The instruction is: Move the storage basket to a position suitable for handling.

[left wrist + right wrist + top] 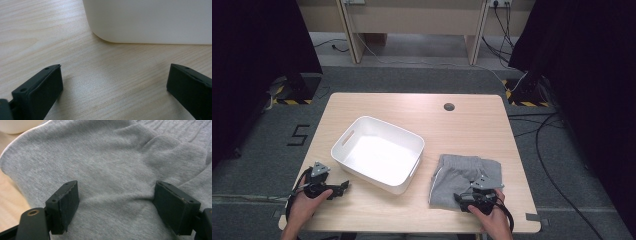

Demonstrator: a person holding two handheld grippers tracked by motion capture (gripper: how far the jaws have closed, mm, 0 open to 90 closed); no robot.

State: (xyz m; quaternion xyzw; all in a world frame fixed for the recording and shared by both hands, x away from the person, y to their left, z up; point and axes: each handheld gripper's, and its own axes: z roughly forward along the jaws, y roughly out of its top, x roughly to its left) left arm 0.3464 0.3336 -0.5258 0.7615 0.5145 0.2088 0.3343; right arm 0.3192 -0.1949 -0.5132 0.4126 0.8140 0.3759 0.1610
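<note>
While the folded grey shorts (pixel 465 181) lie at the bench's (pixel 462 125) near right, just beside the white bin (pixel 379 152), the right gripper (pixel 115 202) sits over them, fingers spread wide, fabric between but not pinched. Left gripper (pixel 113 85) rests near the bin's corner, fingers released too, nothing in them.

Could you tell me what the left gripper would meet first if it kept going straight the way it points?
Most likely the white tub: its side wall stands directly ahead of the open left gripper, with bare table between, though depth is hard to judge.
</note>
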